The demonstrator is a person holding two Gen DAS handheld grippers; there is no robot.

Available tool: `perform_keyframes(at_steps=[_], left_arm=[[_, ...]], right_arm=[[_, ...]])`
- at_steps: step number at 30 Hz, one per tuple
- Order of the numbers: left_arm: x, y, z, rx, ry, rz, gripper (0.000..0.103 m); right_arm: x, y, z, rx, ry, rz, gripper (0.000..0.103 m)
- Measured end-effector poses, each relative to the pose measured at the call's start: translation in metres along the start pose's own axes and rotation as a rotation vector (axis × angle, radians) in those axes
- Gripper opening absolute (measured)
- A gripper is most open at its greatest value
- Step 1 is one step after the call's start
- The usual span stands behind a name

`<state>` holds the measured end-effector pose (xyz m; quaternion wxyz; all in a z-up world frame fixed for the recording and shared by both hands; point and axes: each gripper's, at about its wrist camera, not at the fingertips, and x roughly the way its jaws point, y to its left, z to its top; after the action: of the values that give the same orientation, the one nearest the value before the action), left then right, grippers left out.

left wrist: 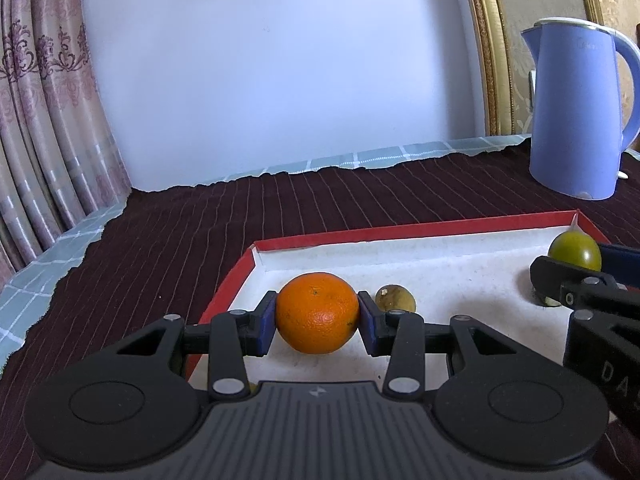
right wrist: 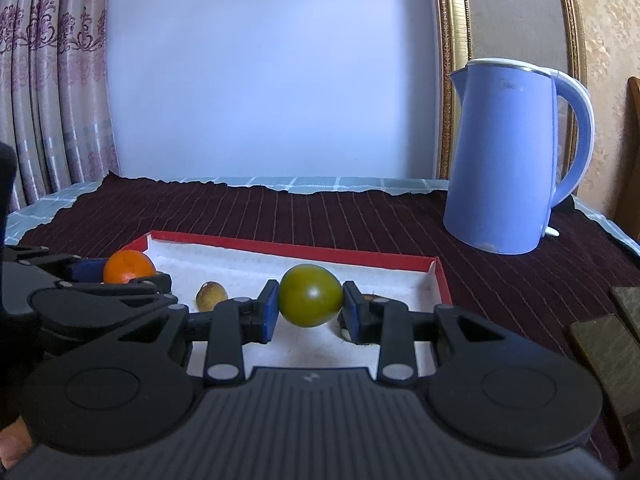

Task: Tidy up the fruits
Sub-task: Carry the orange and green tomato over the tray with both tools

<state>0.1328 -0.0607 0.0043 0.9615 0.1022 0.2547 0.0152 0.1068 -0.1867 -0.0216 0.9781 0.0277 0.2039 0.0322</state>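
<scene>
While the left gripper (left wrist: 317, 314) clamps the orange (left wrist: 317, 312) between its blue pads above the near left part of the red-rimmed tray (left wrist: 400, 232), the right gripper (right wrist: 311, 295) grips the green fruit (right wrist: 311, 295) toward the tray's right end. A small brown fruit (right wrist: 211, 296) lies on the tray floor between them; a blue kettle (right wrist: 508, 160) stands beyond the tray.

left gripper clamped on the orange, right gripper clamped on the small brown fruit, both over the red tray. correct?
Not quite. The right gripper is clamped on the green fruit, not the small brown fruit, which lies loose in the red tray between the two grippers; the right wrist view shows it. The left gripper does clamp the orange over the tray.
</scene>
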Motion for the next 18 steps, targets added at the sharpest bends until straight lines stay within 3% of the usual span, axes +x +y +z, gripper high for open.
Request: perform_keyframes(at_steps=[18], left_arm=[[0.017,-0.002,0.007,-0.007,0.009,0.002,0.041]], right_arm=[[0.013,0.004,0.005,-0.025,0.019,-0.031,0.032]])
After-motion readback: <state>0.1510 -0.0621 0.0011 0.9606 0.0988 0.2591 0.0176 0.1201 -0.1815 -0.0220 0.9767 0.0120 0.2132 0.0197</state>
